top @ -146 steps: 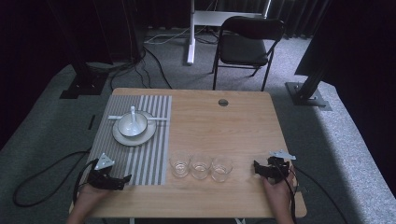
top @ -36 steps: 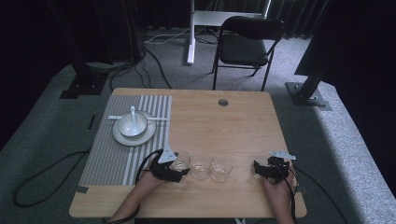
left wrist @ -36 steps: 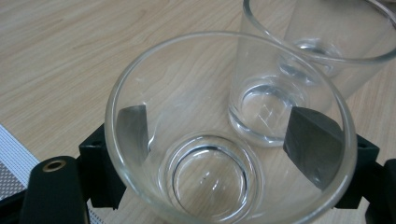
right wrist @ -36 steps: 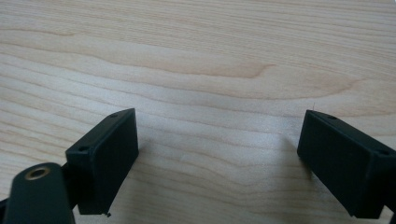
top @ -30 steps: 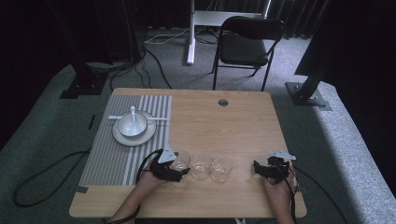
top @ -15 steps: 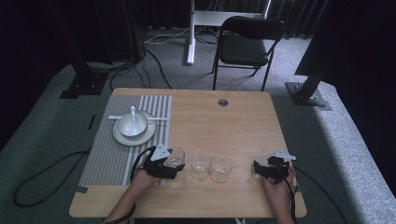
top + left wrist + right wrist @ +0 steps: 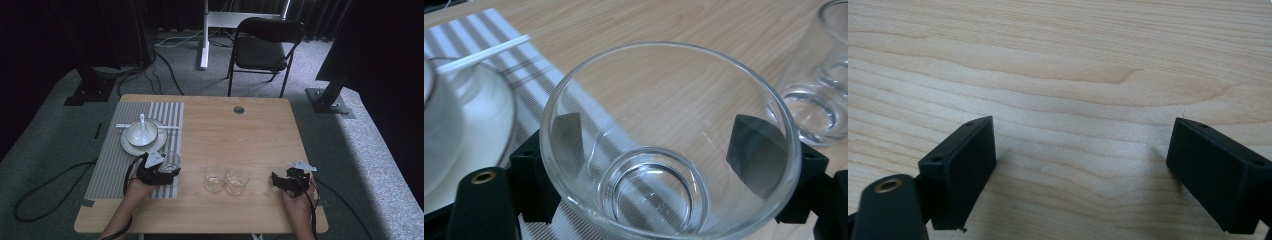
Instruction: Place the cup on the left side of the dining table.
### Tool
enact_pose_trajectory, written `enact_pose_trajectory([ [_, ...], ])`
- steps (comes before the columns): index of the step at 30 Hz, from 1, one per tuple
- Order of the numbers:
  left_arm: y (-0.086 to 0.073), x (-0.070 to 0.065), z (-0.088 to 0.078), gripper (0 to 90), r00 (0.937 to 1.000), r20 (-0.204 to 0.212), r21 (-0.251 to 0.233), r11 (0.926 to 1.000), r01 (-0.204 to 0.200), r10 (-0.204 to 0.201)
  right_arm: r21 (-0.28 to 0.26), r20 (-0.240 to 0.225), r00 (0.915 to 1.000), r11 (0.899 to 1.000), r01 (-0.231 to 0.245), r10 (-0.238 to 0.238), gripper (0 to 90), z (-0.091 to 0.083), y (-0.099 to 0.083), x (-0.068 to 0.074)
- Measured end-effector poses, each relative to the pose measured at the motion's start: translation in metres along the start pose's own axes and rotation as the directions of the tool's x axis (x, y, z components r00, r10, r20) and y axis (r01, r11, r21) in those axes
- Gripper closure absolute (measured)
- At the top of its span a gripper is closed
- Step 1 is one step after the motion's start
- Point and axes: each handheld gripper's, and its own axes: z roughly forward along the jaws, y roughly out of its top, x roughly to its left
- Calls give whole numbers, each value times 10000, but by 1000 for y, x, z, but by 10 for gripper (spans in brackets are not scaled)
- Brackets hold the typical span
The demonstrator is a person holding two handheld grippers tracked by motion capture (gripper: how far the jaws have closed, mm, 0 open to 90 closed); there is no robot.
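Looking down, high view: left gripper (image 7: 167,170) clamped on a clear glass (image 7: 170,161), held over the near right edge of the striped placemat (image 7: 107,170), just near of the plate (image 7: 131,145) bearing a white bowl (image 7: 140,132).
Same view, middle: two more glasses (image 7: 226,180) side by side on the wooden surface (image 7: 250,135), well apart from the held one.
Same view, right: right gripper (image 7: 280,181) low at the near right corner.
Left gripper view: fingers (image 7: 754,150) pressed on either side of the glass, seen through its wall; bowl and plate at left.
Right gripper view: fingers (image 7: 960,160) spread wide, bare wood between them.
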Motion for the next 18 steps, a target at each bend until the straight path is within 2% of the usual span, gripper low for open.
enact_pose_trajectory([
  [4,-7,7,-2,202,9998,-206,-97,9999,65,-67,-1,0,10000,10000,0,0,120,0,0,0],
  [8,-13,14,-4,202,9986,-407,-55,9994,346,-348,-1,0,10000,10000,3,-3,119,0,0,0],
  [13,-15,18,-6,202,9960,-819,-3,9993,362,-361,-1,0,10000,10000,10,-10,119,0,0,0],
  [18,-20,21,-4,202,9956,-844,100,9991,409,-399,1,0,10000,10000,3,-3,119,0,0,0],
])
